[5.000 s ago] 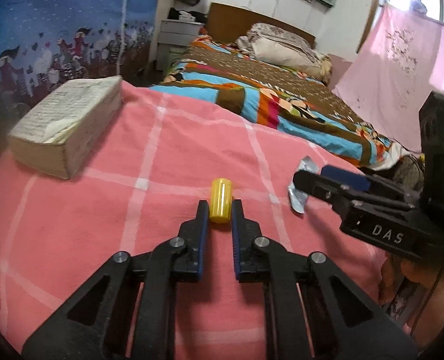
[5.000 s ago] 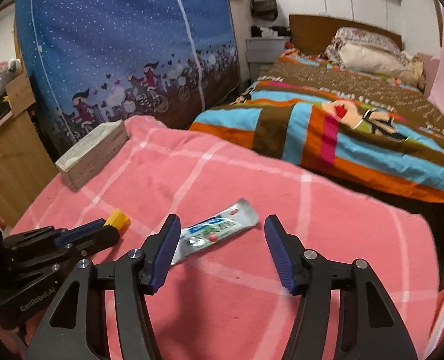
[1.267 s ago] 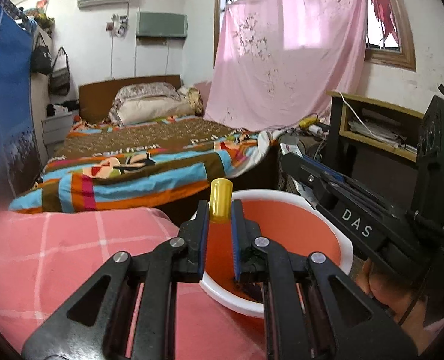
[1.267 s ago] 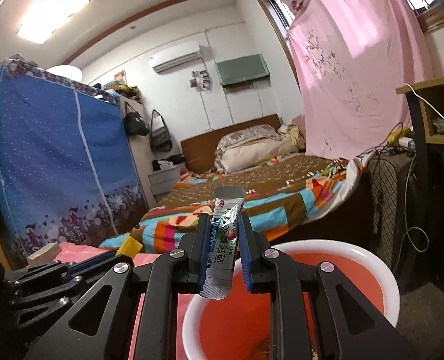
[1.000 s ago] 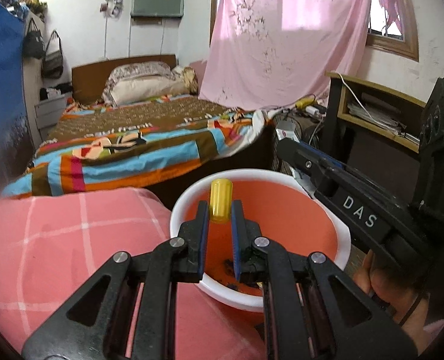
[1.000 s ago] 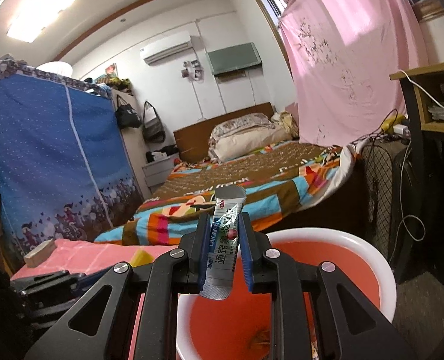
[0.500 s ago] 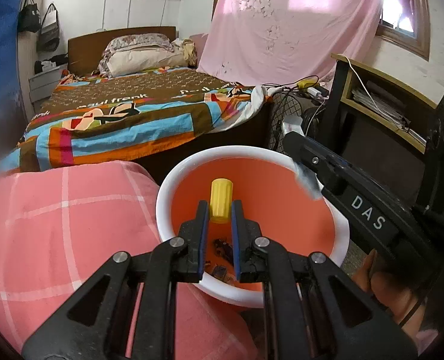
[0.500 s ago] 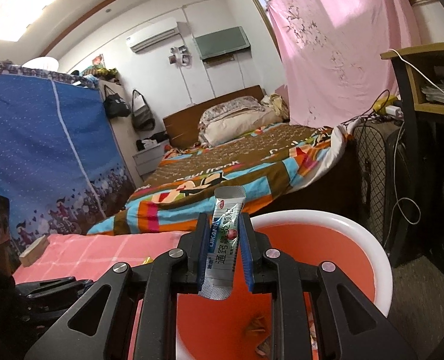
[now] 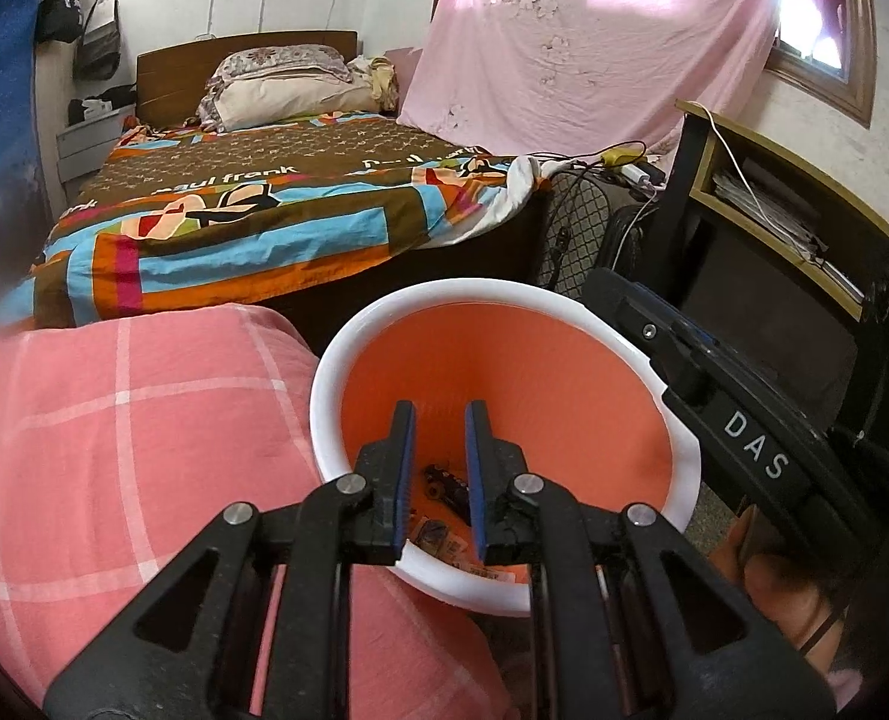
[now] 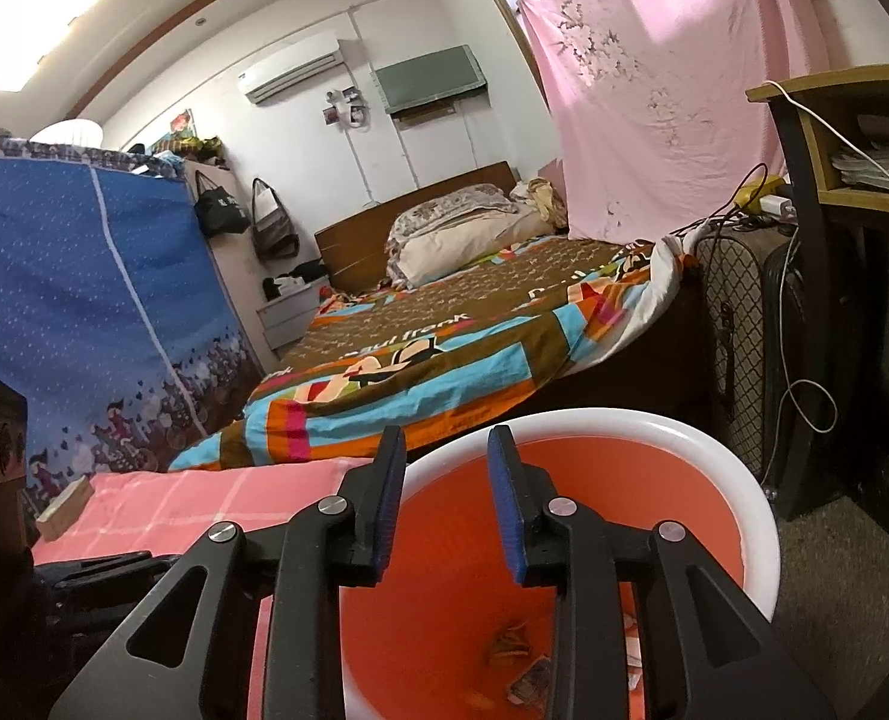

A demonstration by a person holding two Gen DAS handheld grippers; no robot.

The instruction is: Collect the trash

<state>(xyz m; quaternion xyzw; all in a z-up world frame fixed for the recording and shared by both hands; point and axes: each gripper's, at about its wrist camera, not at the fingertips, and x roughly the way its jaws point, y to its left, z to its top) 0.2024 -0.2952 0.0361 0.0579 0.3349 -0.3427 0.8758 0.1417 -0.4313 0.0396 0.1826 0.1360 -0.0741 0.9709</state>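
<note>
An orange bin with a white rim (image 9: 336,372) (image 10: 744,480) stands beside the pink checked cloth (image 9: 114,432). My left gripper (image 9: 438,414) hangs over the bin's mouth, its jaws opening with nothing between them. My right gripper (image 10: 444,444) is also above the bin, jaws opening and empty; its body (image 9: 732,420) crosses the bin's right rim in the left wrist view. Scraps of trash (image 10: 522,666) (image 9: 444,486) lie at the bin's bottom. Neither the yellow cap nor the silver sachet shows in either view.
A bed with a striped, multicoloured blanket (image 9: 252,216) lies behind the bin. A dark wooden desk (image 9: 762,180) with papers and cables stands at the right, a fan (image 10: 738,324) next to it. A blue wardrobe cover (image 10: 84,312) is at the left. A hand (image 9: 774,594) holds the right gripper.
Both jaws have parted. The yellow cap has gone from the left gripper and the silver sachet from the right. The left gripper has tilted further down into the bin.
</note>
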